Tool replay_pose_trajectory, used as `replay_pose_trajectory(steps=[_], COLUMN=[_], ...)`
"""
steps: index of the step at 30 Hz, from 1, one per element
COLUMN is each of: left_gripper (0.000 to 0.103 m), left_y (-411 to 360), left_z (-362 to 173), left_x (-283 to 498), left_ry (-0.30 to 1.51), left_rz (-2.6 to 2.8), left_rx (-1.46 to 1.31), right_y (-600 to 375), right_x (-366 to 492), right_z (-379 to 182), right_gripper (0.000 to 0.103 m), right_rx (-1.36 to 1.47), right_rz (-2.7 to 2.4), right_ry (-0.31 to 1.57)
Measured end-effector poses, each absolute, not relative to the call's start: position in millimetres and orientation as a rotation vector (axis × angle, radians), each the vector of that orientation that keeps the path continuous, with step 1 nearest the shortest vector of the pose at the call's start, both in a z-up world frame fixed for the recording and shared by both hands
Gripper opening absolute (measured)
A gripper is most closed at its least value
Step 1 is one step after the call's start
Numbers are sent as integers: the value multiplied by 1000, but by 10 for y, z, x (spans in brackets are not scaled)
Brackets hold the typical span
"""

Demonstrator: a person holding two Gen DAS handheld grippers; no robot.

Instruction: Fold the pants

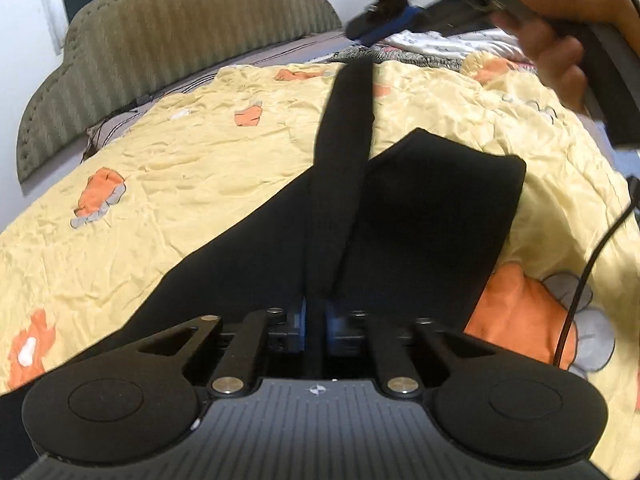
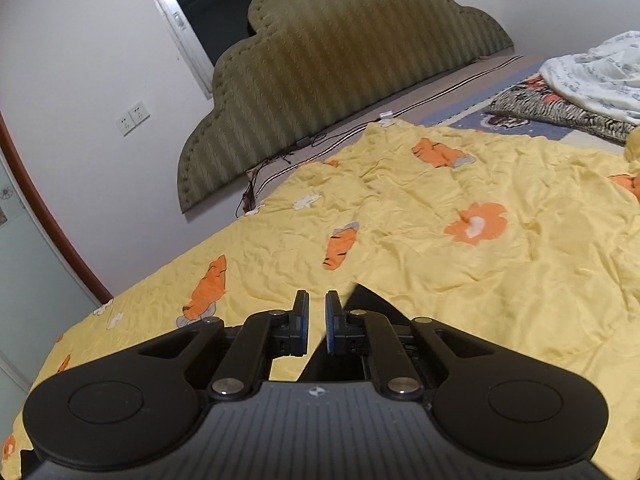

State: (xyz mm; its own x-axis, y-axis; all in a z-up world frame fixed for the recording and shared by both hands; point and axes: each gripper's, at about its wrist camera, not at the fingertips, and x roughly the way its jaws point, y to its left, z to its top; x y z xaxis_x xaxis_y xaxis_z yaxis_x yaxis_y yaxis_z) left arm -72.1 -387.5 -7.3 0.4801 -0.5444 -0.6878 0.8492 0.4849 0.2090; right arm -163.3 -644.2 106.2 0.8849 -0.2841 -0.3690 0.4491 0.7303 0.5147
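Pants (image 1: 420, 220), black, lie spread on the yellow quilt (image 1: 180, 168). Left gripper (image 1: 316, 320) is pinched tight on a strip of them that stretches up to the right gripper (image 1: 368, 28), also clamped on that fabric.

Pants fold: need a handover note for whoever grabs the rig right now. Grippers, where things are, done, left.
Left gripper: shut on a pinch of the black pants.
Right gripper: jaws closed, raised above the bed. In the left wrist view a taut strip of the pants runs up to its tips, so it looks shut on the fabric.
Pants: mostly flat on the yellow quilt, with one strip stretched between the grippers.
Done: both grips appear taken.
Left: carry the fabric over, lay it down, flatten. No finished fold is visible yet.
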Motion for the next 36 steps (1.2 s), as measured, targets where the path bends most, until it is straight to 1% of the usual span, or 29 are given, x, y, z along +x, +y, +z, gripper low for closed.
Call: replay_pose_trajectory(steps=[3,7,8,9,10,11,12,13,17,21,24,26,27,28,29,31,34,36], left_gripper=[6,6,6,6,6,6,6,6,6,6,6,6,6,6,6,6,6,6], left_y=[-3846,-3850,-3856,-3858,-3859,-3854,-3852,-3847,-3785,-3726,-3715,-3717,-3723,-3730,-3736,-3746,-3755,-3747], left_z=[-11,40,29,23,13,10,11,19,96,167,176,167,161,157,152,141,125,123], left_x=[-786,-804,-777,-767,-747,-728,-698,-669,-586,-542,-540,-562,-573,-578,-591,-615,-622,-608], left_ry=[546,557,570,585,607,625,641,653,669,673,678,676,676,676,677,673,665,669], left_rz=[-909,-918,-912,-908,-907,-905,-899,-893,-899,-908,-909,-911,-910,-911,-914,-918,-915,-917], left_rx=[586,587,579,569,556,541,521,500,418,354,343,350,356,361,366,379,394,385], right_y=[-6508,-6599,-6650,-6710,-6777,-6825,-6850,-6851,-6706,-6531,-6541,-6584,-6604,-6659,-6718,-6841,-6952,-6961], right_x=[-1720,-1875,-1927,-1981,-2036,-2094,-2145,-2183,-2216,-2011,-1822,-1750,-1731,-1747,-1754,-1762,-1793,-1850], right_z=[996,854,766,652,501,350,193,61,-297,-279,-300,-285,-272,-260,-258,-311,-338,-267], right_gripper=[8,9,10,16,28,38,69,86,86,86,87,85,81,67,58,24,5,4], right_rx=[665,750,826,918,1026,1118,1203,1268,1445,1442,1490,1464,1447,1431,1418,1447,1444,1401], right_rz=[-416,-393,-380,-367,-344,-327,-321,-315,-150,-82,-14,-51,-98,-155,-196,-236,-298,-319], right_ry=[269,258,256,256,251,244,240,236,181,228,209,185,155,121,99,65,31,8])
